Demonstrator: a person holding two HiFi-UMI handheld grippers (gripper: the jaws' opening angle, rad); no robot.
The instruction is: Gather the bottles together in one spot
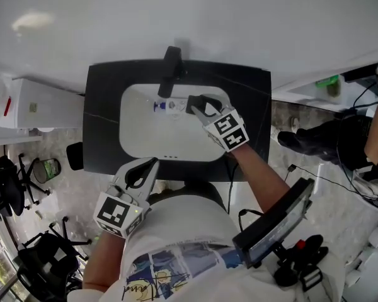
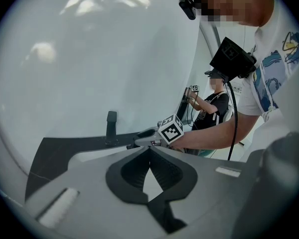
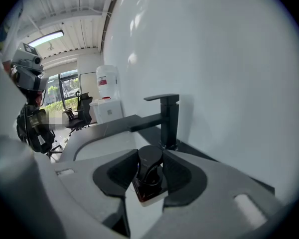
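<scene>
Bottle (image 3: 148, 183) with a dark cap is clamped between the right tool's (image 3: 150, 157) pads over the sink (image 1: 145, 140), likely bound for the blue-capped bottle (image 1: 166, 106) lying by the faucet (image 1: 171, 69). The left tool (image 2: 149, 151), closed and empty, waits at the desk's (image 1: 101, 137) near edge, leaving the basin open.

left claw (image 2: 150, 149): closed, seemingly empty | right claw (image 3: 152, 156): gripping bottle (image 3: 149, 172)
</scene>
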